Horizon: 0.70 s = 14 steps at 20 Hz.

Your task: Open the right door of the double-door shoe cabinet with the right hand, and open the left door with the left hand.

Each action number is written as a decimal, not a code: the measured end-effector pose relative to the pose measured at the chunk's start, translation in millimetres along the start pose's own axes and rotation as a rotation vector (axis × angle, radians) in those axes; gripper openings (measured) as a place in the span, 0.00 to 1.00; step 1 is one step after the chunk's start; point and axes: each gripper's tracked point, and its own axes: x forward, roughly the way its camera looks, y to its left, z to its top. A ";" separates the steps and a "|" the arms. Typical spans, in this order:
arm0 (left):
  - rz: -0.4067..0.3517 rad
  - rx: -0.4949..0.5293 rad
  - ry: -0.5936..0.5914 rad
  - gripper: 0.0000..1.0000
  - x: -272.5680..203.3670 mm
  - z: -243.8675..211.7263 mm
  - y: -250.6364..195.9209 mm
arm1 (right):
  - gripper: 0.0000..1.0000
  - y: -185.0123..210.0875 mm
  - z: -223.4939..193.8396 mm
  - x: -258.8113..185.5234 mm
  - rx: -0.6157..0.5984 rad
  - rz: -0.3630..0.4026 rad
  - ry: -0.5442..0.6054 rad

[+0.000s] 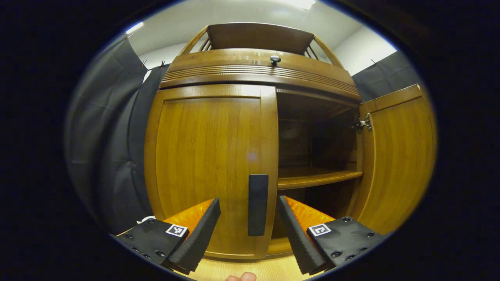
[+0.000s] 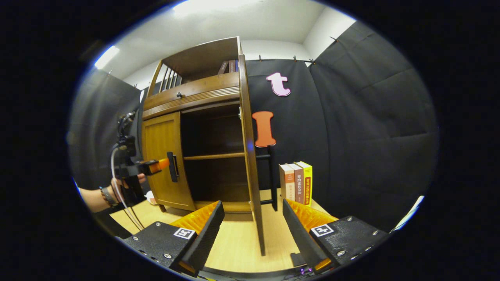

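The wooden shoe cabinet (image 1: 258, 70) fills the left gripper view. Its left door (image 1: 207, 164) is closed, and the black vertical handle (image 1: 258, 205) stands between the spread fingers of my left gripper (image 1: 249, 201), untouched. The right door (image 1: 394, 164) is swung wide open, baring a shelf (image 1: 318, 177). In the right gripper view that open door (image 2: 250, 156) is edge-on, its lower edge between the open fingers of my right gripper (image 2: 253, 203), which do not press on it. A hand holds the left gripper (image 2: 166, 164) at the left door's handle (image 2: 172, 167).
Three upright books (image 2: 297, 181) stand on the wooden floor (image 2: 238, 242) right of the open door. A black handle bar (image 2: 271, 175) sticks out from that door's outer face. A drawer knob (image 1: 275, 59) sits above the doors. Black cloth walls close in on both sides.
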 end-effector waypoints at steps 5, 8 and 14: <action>-0.019 -0.013 0.059 0.92 37.3 -26.4 -1.3 | 0.92 -4.6 1.0 -3.4 -0.006 -0.027 0.007; -0.011 -0.008 0.066 0.91 45.1 -32.3 -1.3 | 0.92 -8.8 -1.5 -6.6 -0.007 -0.048 0.019; -0.026 -0.026 0.057 0.89 52.0 -35.2 -1.0 | 0.92 -6.1 -4.3 -7.7 -0.010 -0.066 0.028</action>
